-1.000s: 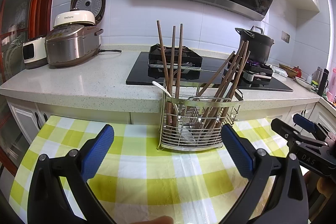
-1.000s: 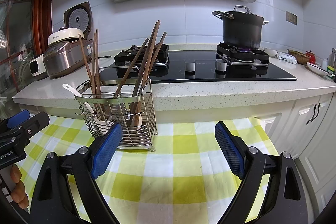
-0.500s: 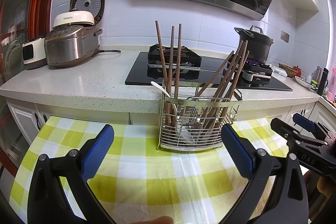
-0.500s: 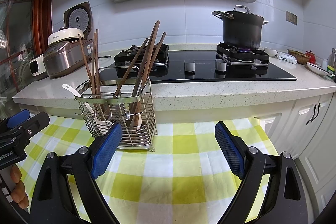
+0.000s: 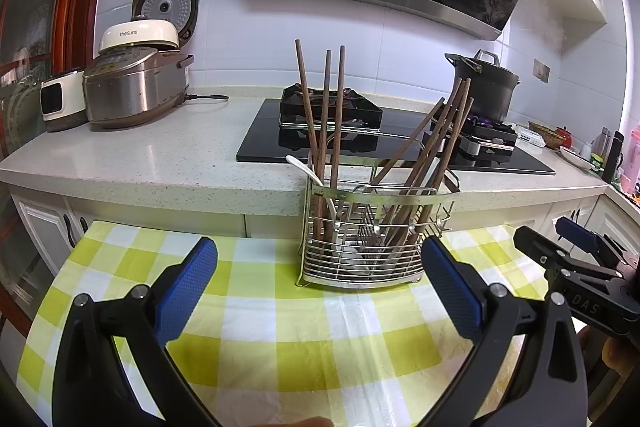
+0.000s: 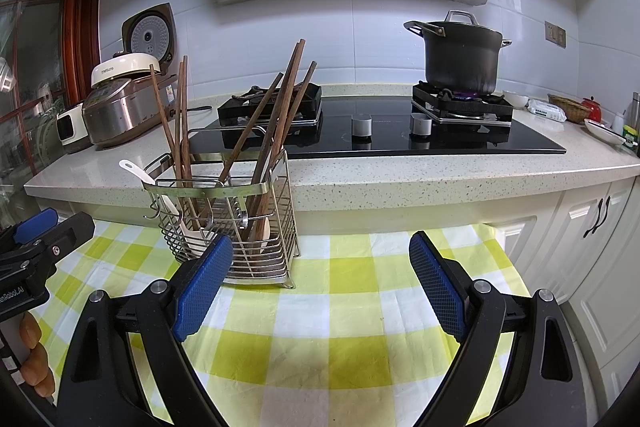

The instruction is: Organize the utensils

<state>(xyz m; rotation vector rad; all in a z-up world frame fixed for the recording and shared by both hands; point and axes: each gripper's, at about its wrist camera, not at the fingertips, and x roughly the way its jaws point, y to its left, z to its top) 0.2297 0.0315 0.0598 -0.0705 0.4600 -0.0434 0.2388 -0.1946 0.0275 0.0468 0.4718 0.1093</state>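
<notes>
A wire utensil rack (image 5: 362, 255) (image 6: 236, 227) stands on the yellow-checked tablecloth (image 5: 280, 343) (image 6: 352, 339), near the table's far edge. Several brown wooden chopsticks (image 5: 326, 115) (image 6: 280, 115) lean in it in two bunches, and a white spoon (image 5: 306, 169) (image 6: 138, 171) pokes out at its left side. My left gripper (image 5: 320, 255) is open and hangs short of the rack with nothing between its blue pads. My right gripper (image 6: 320, 251) is also open and empty, to the right of the rack. Each gripper shows at the edge of the other's view.
Behind the table runs a stone countertop (image 5: 160, 155) with a rice cooker (image 5: 134, 87), a black hob (image 6: 380, 135) and a dark pot (image 6: 460, 55) over a lit flame. White cabinets (image 6: 592, 227) stand to the right. A person's fingers (image 6: 34, 359) show at the lower left.
</notes>
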